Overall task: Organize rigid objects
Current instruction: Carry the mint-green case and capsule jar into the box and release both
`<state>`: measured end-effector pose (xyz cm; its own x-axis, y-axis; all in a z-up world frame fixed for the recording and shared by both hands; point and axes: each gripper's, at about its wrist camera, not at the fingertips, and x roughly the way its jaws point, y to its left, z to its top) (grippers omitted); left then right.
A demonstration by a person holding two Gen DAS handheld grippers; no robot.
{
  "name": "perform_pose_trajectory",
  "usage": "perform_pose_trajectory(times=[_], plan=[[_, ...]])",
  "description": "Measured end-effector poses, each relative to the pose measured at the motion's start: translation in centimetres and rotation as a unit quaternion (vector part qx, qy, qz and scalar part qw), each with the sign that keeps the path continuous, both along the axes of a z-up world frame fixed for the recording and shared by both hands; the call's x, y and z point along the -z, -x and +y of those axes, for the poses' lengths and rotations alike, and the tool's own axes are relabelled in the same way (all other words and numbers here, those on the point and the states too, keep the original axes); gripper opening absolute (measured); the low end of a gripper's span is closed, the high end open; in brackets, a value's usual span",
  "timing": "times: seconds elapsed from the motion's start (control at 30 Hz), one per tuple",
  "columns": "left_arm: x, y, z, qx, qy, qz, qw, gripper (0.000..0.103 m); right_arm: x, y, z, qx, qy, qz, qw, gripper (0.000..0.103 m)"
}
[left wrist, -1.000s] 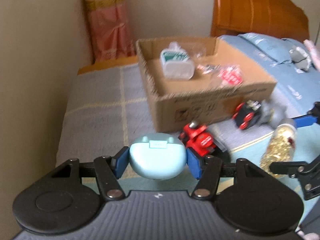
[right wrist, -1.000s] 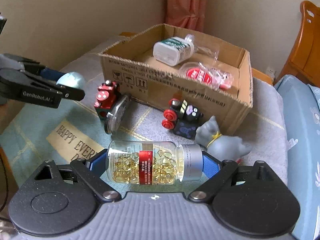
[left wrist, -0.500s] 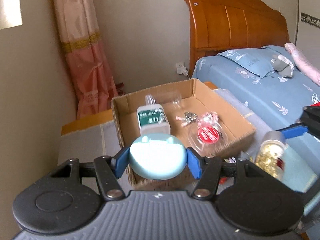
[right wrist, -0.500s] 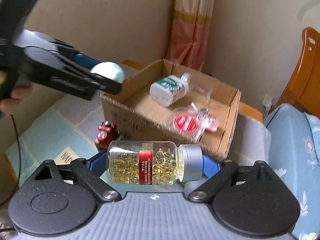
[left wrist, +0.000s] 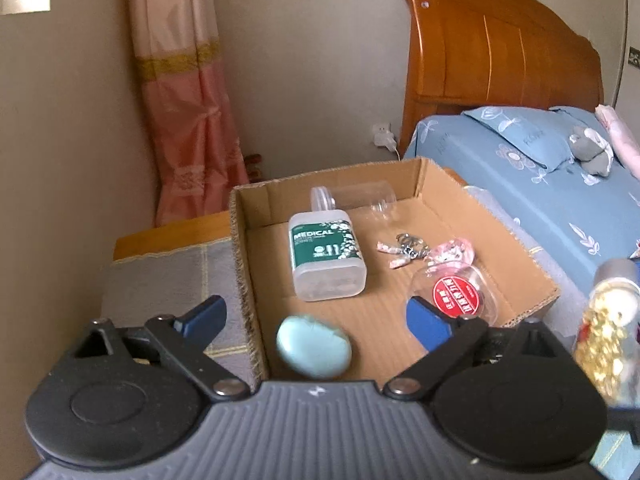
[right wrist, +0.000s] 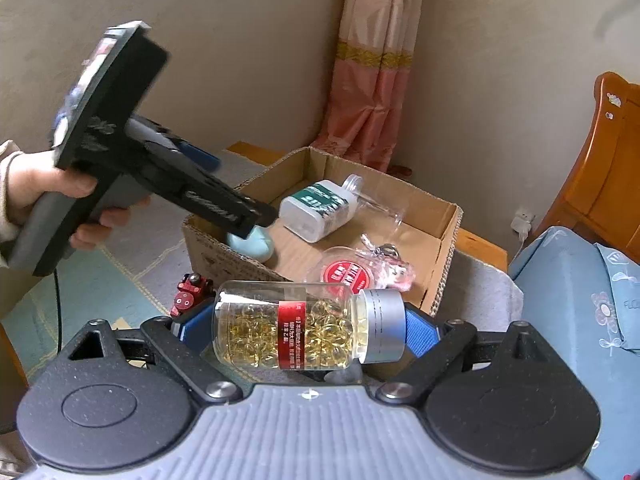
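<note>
One open brown cardboard box [left wrist: 532, 276]. Inside it: one white rectangular plastic bottle with a green label [left wrist: 326, 256] at the far left, one pale blue oval case [left wrist: 314, 346] at the near left, one round clear tub with a red lid [left wrist: 456, 298] at the near right, one clear empty jar [left wrist: 360, 198] at the far wall, and what may be three or so small pink wrapped sweets [left wrist: 394, 254], too blurred to count surely. Outside it: one clear bottle of golden capsules with a silver cap [right wrist: 308, 330], one red toy train [right wrist: 190, 294]

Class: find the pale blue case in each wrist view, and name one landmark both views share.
Left wrist: blue case low centre, inside the box, between the open claw's fingers.
Right wrist: blue case left of centre, in the box's near-left corner.
Shared landmark: green-labelled bottle.
</note>
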<state>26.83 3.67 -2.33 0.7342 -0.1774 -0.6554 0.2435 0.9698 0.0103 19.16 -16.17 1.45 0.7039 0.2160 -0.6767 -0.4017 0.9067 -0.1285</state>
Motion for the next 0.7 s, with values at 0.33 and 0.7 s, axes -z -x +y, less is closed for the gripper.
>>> perform_pose_trajectory(times=[0.33,0.7], plan=[[-0.7,4.4,0.7,-0.011,0.01,0.003,0.9999,0.102,-0.5,-3.7,-1.2,0.016,-0.005,0.007,1.0,0.096],[-1.3,7.8,1.2,-0.05,0.001,-0.02,0.9985,0.102,-0.4,-11.9,-1.4,0.044,0.003,0.024,0.999,0.096]])
